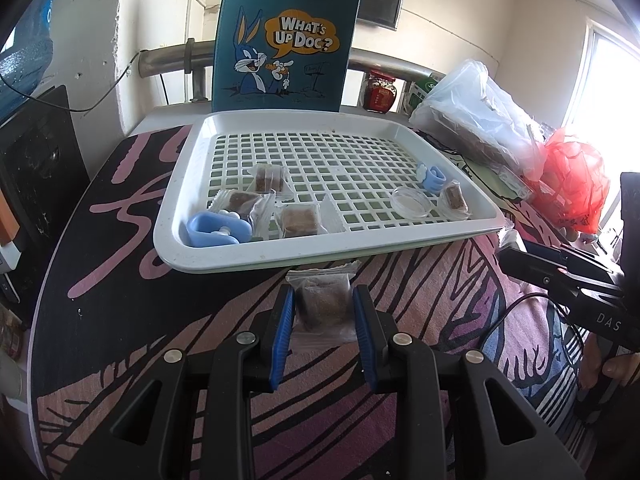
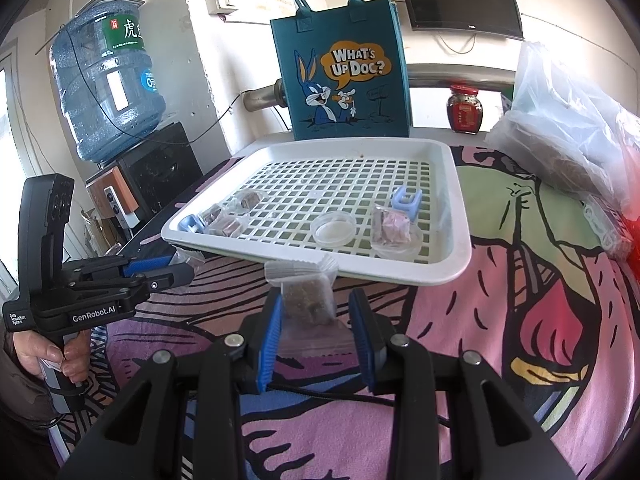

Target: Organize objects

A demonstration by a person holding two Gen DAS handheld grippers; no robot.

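Observation:
A white slotted tray point(image 1: 208, 128) point(image 2: 460, 248) holds several wrapped brown snack packets point(image 1: 298, 220), two blue clips point(image 1: 216, 230) point(image 1: 432, 178) and two clear round dishes point(image 1: 412, 202) point(image 2: 334, 228); one dish holds a packet point(image 2: 392, 228). My left gripper point(image 1: 323, 306) is shut on a wrapped brown packet point(image 1: 322, 304), just in front of the tray. My right gripper point(image 2: 316, 314) is shut on another wrapped brown packet point(image 2: 306, 300), also just before the tray's near rim.
A blue cartoon tote bag point(image 1: 280, 40) point(image 2: 344, 76) stands behind the tray. A red jar point(image 2: 464, 110), clear plastic bags point(image 1: 476, 116) and a red bag point(image 1: 572, 178) lie to the right. A water dispenser point(image 2: 104, 92) stands at the left. A patterned cloth covers the table.

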